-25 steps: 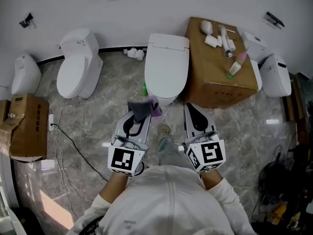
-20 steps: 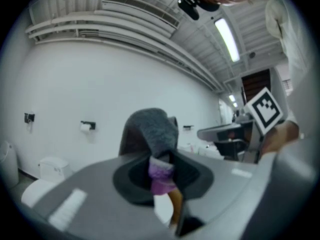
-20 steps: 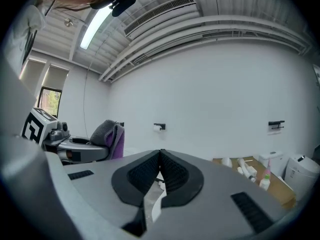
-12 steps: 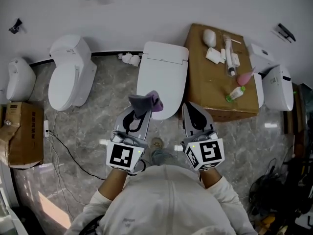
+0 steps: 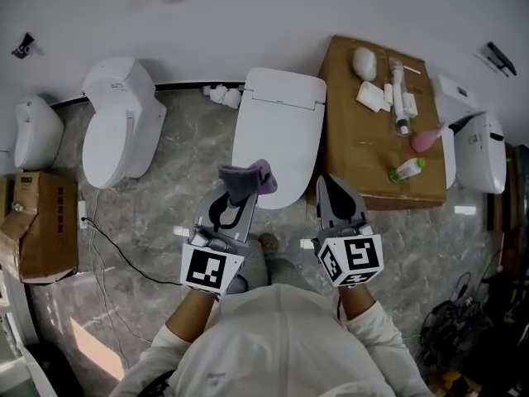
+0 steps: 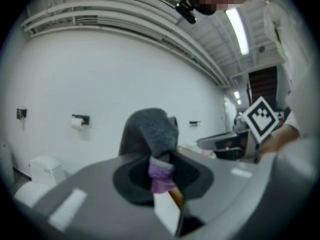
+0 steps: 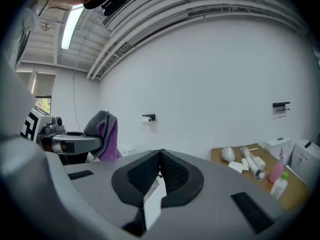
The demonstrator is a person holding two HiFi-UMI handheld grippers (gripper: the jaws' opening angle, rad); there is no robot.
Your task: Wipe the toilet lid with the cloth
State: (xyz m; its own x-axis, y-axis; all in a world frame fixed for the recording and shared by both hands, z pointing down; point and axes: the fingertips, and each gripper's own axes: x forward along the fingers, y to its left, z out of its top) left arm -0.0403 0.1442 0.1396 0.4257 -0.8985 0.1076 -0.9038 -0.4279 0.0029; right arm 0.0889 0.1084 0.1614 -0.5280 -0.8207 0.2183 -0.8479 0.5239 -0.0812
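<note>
Fuzzy grey-purple cloth (image 5: pixel 245 179) pinched in left gripper (image 5: pixel 236 190), glossy oval toilet lid (image 5: pixel 275 143)

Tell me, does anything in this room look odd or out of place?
Yes: a cardboard box beside the nearest toilet serves as a shelf, with bottles lying on their sides. A loose cable trails across the floor.
</note>
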